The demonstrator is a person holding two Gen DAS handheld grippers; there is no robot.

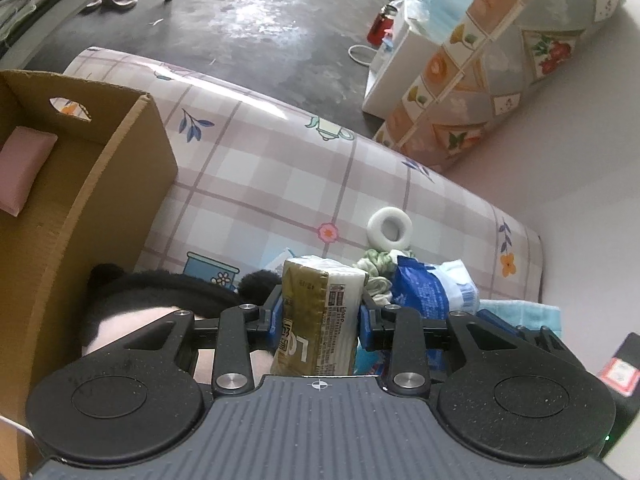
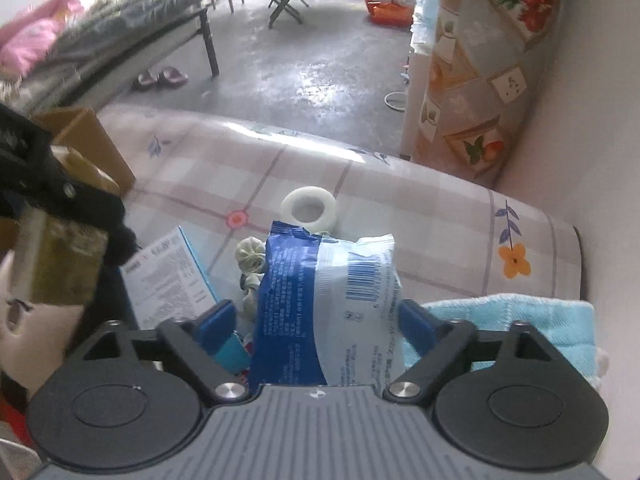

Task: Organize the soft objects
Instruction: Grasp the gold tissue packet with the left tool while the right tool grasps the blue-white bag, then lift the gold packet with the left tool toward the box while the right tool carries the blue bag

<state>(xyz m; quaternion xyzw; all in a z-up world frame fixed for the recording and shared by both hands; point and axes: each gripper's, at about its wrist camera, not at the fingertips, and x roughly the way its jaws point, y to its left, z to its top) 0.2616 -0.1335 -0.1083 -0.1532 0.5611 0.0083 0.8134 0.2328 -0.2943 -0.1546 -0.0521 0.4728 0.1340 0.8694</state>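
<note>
Left claw (image 1: 320,314) gripping tissue pack (image 1: 316,320), panda plush (image 1: 160,300) beside

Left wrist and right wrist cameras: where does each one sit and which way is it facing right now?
Left wrist: sits on the left gripper, looking forward over the checked table past the cardboard box; its fingers clamp a tissue pack.
Right wrist: sits on the right gripper, facing the same table toward the room; its fingers bracket a blue bag, and the left gripper shows at the left edge.
Shared: white ring, blue bag, blue towel.
</note>
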